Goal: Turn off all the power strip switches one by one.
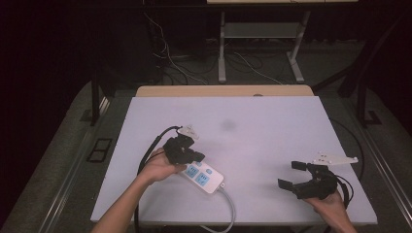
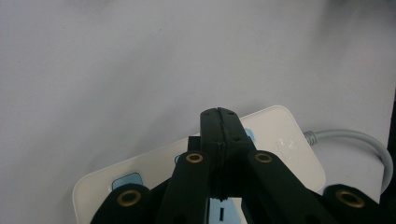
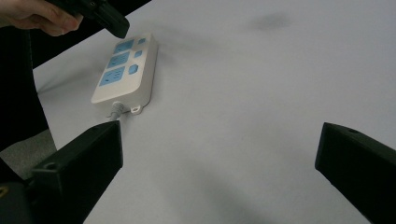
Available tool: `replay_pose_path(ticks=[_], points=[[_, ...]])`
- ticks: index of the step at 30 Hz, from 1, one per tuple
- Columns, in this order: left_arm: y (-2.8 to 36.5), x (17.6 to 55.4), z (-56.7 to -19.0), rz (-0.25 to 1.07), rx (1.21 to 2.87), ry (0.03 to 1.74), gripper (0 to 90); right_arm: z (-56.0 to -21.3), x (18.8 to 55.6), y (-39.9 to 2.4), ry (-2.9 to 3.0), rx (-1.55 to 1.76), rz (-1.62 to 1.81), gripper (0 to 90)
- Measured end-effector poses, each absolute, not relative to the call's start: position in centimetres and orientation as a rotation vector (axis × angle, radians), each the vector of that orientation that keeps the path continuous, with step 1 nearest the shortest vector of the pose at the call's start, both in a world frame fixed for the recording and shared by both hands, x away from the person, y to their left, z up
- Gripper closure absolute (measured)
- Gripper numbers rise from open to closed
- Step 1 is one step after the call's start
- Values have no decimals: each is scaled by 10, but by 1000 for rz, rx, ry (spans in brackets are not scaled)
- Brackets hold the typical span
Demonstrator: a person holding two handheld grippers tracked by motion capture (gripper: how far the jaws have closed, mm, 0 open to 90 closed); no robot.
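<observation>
1. While the left gripper (image 2: 219, 112) hangs directly over the power strip (image 1: 202, 176), its jaws are pressed together with nothing between them, as the left gripper view shows: the two black tips meet in a single seam.
2. Beneath those closed tips lies the strip, flat on the white table (image 1: 272, 121), its blue sockets and small blue buttons facing up; its grey cord (image 1: 229, 204) runs off toward the person's edge of the table.
3. From the right gripper view, the left tips (image 3: 114, 23) stand just above the far end of the strip (image 3: 123, 70), near the top button; whether they touch the casing I cannot tell.
4. Well apart to the other side, the right gripper (image 1: 296, 175) rests low over bare table, jaws spread wide and empty, pointed toward the strip.
5. My judgement is that the step in hand is pressing a switch on the strip with the closed left tips, used as a single blunt finger.
6. Next, that calls for a short straight push down onto the chosen blue button, keeping the jaws closed so the tip stays narrow.
7. A sideways slip could shove the light strip across the table; the open right gripper could steady the cord end if needed.
</observation>
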State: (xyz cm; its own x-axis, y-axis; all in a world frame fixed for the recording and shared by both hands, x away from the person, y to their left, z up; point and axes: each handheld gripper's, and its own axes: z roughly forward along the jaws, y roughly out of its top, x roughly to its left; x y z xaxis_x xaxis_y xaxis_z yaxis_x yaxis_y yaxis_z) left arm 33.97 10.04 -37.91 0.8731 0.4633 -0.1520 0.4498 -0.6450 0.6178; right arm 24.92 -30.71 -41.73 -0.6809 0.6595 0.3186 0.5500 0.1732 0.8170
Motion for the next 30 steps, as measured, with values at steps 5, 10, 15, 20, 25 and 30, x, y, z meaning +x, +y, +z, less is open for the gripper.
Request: replay_pose_path(ticks=[5, 10, 15, 20, 25, 30], points=[[100, 341, -383, 25, 2375, 658, 891, -417, 249, -307, 2322, 1200, 1538, 7], [101, 344, -388, 27, 2374, 673, 891, -417, 249, -307, 2322, 1201, 1537, 7], [103, 346, -390, 29, 2371, 689, 891, -417, 249, -307, 2323, 1202, 1535, 7], [104, 347, -395, 25, 2381, 700, 890, -417, 249, -307, 2326, 1201, 1532, 7], [104, 348, -400, 19, 2386, 709, 890, -418, 249, -307, 2328, 1201, 1530, 7], [104, 349, -403, 22, 2392, 714, 891, -418, 249, -307, 2333, 1199, 1526, 7]])
